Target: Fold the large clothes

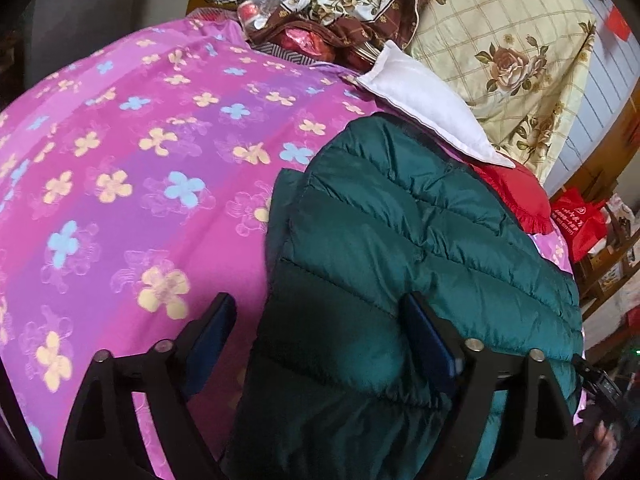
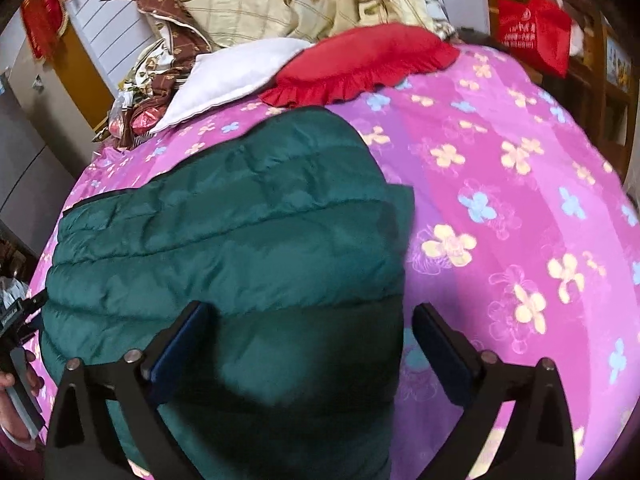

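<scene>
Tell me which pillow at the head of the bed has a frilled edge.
The red pillow. It has a ruffled border; the white pillow beside it has plain edges.

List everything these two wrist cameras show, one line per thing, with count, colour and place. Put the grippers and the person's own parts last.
Puffer jacket: one, dark green, quilted, lying on the bedspread under both grippers.
Bedspread: one, pink and purple with yellow and blue flowers, covering the bed.
White pillow: one, white, beyond the jacket.
Red cushion: one, red, frilled, beside the white pillow.
Floral quilt: one, cream checked with roses, heaped at the far end.
Brown patterned cloth: one, brown and cream, bunched next to the quilt.
Red bag: one, red, hanging off the bed's side.
Left gripper: one, black with blue pads, open over the jacket's edge.
Right gripper: one, black with blue pads, open over the jacket.
Hand: one, at the picture's edge, holding the other gripper.
</scene>
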Demonstrator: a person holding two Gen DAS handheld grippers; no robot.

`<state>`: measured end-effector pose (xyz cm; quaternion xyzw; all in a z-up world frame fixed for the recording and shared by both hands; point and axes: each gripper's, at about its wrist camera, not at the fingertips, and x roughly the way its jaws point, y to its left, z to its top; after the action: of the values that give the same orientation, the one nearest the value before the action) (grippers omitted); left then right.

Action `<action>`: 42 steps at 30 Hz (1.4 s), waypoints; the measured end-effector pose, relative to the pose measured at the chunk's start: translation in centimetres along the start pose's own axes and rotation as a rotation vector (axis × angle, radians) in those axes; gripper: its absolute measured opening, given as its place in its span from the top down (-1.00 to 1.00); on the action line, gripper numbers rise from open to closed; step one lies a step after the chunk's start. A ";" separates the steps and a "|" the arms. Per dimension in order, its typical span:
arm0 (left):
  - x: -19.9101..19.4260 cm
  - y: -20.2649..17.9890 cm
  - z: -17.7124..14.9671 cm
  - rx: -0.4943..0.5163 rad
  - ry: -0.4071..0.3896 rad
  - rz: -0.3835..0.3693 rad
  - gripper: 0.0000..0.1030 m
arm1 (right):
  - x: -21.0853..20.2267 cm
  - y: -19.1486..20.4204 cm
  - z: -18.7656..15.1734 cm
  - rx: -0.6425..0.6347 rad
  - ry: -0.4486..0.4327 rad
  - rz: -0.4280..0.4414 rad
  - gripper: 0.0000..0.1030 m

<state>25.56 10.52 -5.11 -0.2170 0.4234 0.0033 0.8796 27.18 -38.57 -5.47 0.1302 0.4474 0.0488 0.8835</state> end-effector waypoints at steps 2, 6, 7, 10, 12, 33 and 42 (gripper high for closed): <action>0.7 0.4 0.2 -0.013 0.019 -0.036 -0.53 | 1.1 -1.1 0.2 0.040 0.016 0.044 -1.00; 2.0 1.1 0.4 -0.041 0.058 -0.099 -0.61 | 2.5 -1.8 0.6 0.057 0.023 0.099 -1.00; 2.2 1.2 0.5 -0.048 0.065 -0.111 -0.64 | 3.1 -2.0 0.8 0.055 0.033 0.121 -1.00; 3.1 1.5 0.5 -0.074 0.092 -0.156 -0.66 | 4.4 -2.8 1.2 0.092 0.062 0.194 -1.00; 3.5 1.6 0.5 -0.088 0.101 -0.188 -0.68 | 4.9 -2.7 1.6 0.069 0.071 0.202 -1.00; -3.6 -2.3 -0.2 0.078 0.025 -0.176 0.76 | -1.8 1.5 0.4 -0.076 -0.009 0.293 0.15; -10.8 -1.0 -3.6 0.122 0.047 -0.228 0.78 | -8.5 2.1 -2.7 -0.067 -0.022 0.346 0.18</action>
<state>16.14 10.13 1.42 -0.2099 0.4160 -0.1277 0.8755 20.00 -37.79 0.14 0.1762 0.4068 0.2134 0.8706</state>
